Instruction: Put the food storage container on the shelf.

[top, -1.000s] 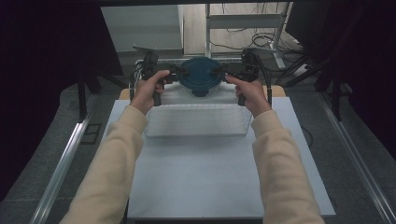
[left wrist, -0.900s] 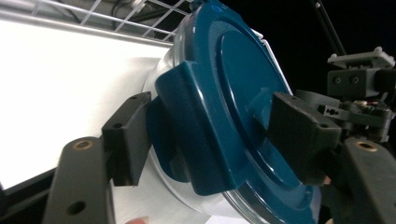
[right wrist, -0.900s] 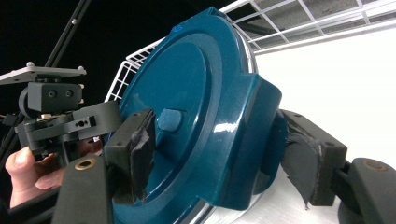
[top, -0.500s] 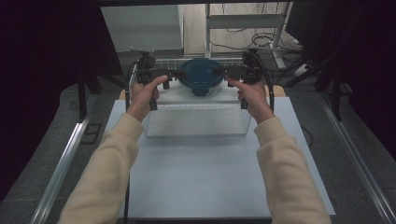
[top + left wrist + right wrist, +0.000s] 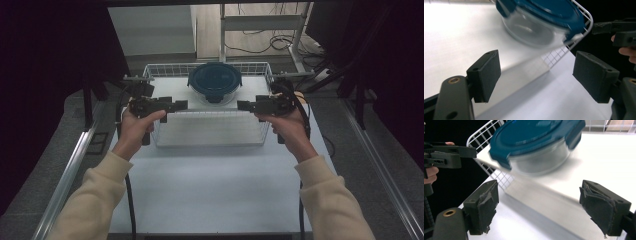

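A round glass container with a dark blue clip lid stands at the far middle of a white wire basket. My left gripper hovers over the basket's near left part and points right. My right gripper faces it from the near right. Both are open, their jaws have just eased in slightly after opening wide, and nothing lies between their pads. Each stops short of the container and does not touch it.
The basket rests on a white table top with metal rails along both sides. Behind the table stand a metal frame and loose floor cables. Dark screens flank the table left and right.
Both hands have drawn back from the container's sides toward the person, and the jaws now stand apart with nothing in them. The container has stayed in place in the basket.
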{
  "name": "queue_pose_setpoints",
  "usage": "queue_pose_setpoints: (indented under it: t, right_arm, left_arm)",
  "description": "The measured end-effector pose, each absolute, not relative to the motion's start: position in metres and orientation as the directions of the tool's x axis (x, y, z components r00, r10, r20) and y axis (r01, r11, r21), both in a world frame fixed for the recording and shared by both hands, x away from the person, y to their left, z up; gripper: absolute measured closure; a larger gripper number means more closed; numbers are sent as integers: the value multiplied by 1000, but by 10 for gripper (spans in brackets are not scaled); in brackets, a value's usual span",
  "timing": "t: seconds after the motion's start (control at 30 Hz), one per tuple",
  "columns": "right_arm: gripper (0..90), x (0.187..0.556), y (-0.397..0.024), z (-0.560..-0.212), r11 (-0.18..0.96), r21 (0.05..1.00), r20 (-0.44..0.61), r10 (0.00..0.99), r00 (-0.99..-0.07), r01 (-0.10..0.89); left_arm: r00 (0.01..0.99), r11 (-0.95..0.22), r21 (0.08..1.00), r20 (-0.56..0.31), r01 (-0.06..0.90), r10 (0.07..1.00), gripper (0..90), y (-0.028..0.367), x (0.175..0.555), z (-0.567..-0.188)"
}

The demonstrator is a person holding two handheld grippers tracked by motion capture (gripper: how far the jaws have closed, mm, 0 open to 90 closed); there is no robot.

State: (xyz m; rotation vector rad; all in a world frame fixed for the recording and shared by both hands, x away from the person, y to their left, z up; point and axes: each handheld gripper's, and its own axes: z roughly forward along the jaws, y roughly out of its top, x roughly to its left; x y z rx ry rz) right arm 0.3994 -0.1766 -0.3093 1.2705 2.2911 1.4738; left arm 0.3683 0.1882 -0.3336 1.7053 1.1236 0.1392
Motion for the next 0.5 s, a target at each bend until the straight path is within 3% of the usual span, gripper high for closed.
queue_pose_setpoints:
  t: [0.23,0.5]
  right_arm:
    - [177,357,-195,-328,201,830,258,689,-677,521]
    - [180,328,-208,-357,232,848,197,698,-689,477]
  left_arm:
    - [581,-65,820,-346,569,736,225,196,320,-358]
    - [579,-50,820,-357,570,733,222,207,288,-386]
